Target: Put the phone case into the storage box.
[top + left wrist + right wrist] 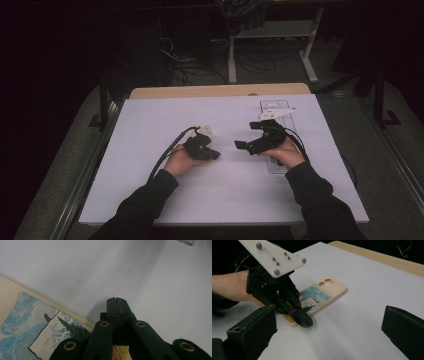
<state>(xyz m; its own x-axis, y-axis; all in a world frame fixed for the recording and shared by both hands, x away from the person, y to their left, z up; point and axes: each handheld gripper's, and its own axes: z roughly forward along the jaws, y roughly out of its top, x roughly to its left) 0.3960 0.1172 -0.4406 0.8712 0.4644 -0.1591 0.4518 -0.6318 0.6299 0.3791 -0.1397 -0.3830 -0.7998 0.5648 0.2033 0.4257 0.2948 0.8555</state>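
On the white tabletop (225, 190), which spans most of the high view, a clear plastic tray (274, 106) lies at the right, under the right hand (287, 152). Left of centre, the left hand (180, 160) keeps its gripper low over a cream phone case (329, 288) printed with a blue swirling painting, flat on the table. That left gripper (117, 305) has its jaws pressed together with nothing between them, tips at the case's near edge. Facing it, the right gripper (327, 325) stands wide open and empty, near the case
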